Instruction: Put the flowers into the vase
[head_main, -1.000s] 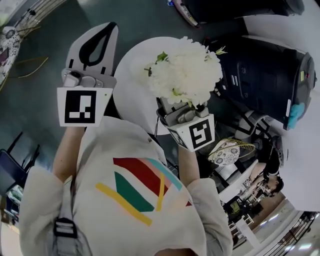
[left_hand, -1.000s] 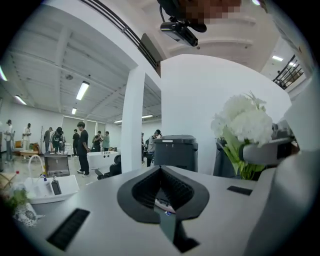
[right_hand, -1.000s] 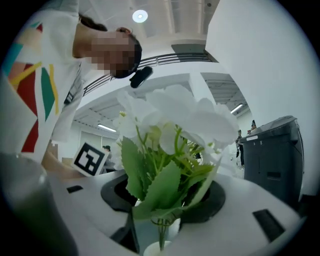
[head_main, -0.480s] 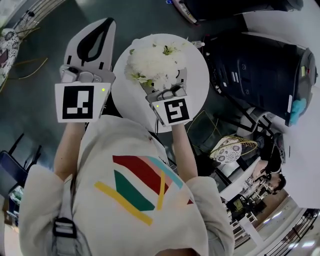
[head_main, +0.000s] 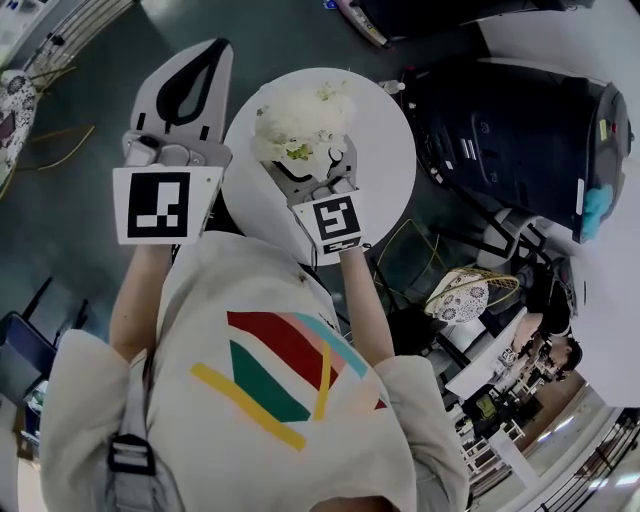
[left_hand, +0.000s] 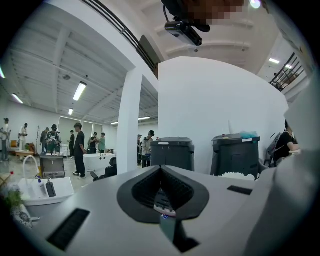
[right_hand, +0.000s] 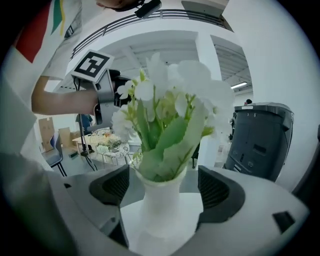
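White flowers with green leaves (right_hand: 170, 110) stand upright in a white vase (right_hand: 161, 207) on a round white table (head_main: 385, 140). My right gripper (right_hand: 164, 189) straddles the vase neck; its jaws are opening and neither dark pad (right_hand: 114, 186) touches the vase. From the head view the blooms (head_main: 300, 122) hide the vase, with the right gripper (head_main: 312, 168) just below them. My left gripper (head_main: 197, 75) hovers left of the table, held about level, shut and empty; its tips (left_hand: 161, 168) meet.
Two black bins (head_main: 520, 130) stand right of the table, and one shows past the vase (right_hand: 257, 140). A lace-patterned chair (head_main: 460, 295) is lower right. Several people stand far off (left_hand: 79, 150). The left gripper's marker cube (right_hand: 95, 65) shows behind the flowers.
My right gripper came down toward the table with the flowers, and the bouquet now sits lower and further left on the tabletop. The left gripper stayed put.
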